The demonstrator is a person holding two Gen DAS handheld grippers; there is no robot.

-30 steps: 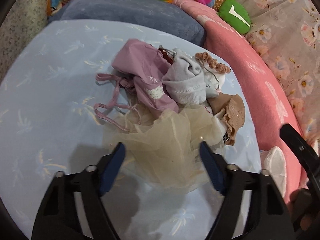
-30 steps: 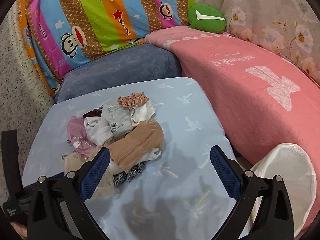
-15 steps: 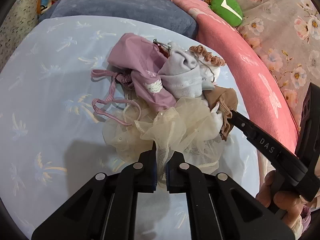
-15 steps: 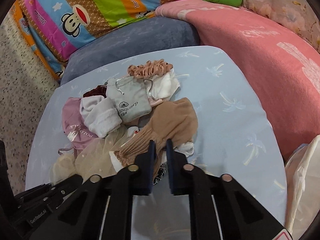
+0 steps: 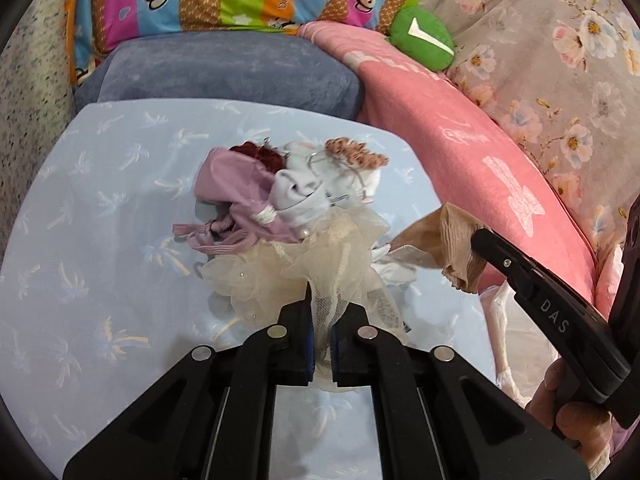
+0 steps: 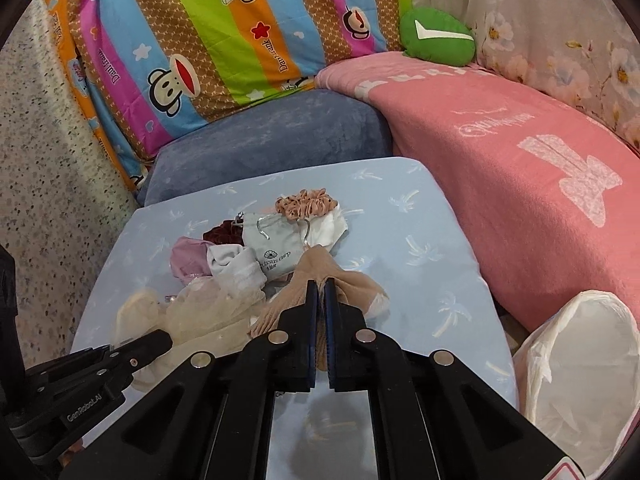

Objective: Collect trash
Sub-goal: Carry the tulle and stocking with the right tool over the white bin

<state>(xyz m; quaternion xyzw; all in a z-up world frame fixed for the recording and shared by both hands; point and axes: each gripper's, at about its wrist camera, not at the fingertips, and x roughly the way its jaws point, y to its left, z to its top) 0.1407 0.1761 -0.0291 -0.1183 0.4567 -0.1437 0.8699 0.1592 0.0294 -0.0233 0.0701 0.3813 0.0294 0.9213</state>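
Your left gripper (image 5: 321,320) was clamped tight on a gathered fold of the cream tulle (image 5: 304,268), a gauzy, ruffled net dotted with small pearl beads, its jaws having just finished closing with the net pinched between them. Your right gripper (image 6: 321,300) had likewise just closed, and it gripped the tan stocking (image 6: 320,276), a thin ribbed knit that stretched up from the pile into the narrow slit between the pads. Both pieces belonged to the heap of soft scraps lying near the middle of the pale blue table (image 6: 432,216), whose smooth cover carried a faint palm-tree print. In that heap, behind the tulle, lay a mauve satin pouch (image 5: 230,184) with striped drawstrings, a rolled white sock (image 5: 300,196) of ribbed cotton, a grey drawstring bag (image 6: 276,240) with printed lettering, a dark red velvet scrunchie (image 6: 222,230), and a crinkled peach scrunchie (image 6: 306,204) at the far edge of the pile. To the right of the table, at its near corner, stood a bin with a thin white plastic liner (image 6: 576,360), round-mouthed and crumpled. Beyond the table sat a blue-grey plush cushion (image 6: 264,148), a fuzzy pink blanket (image 6: 500,160) on the right and a small green cushion (image 6: 438,38) behind it. Your hand (image 5: 576,408) showed below the right gripper's black handle.
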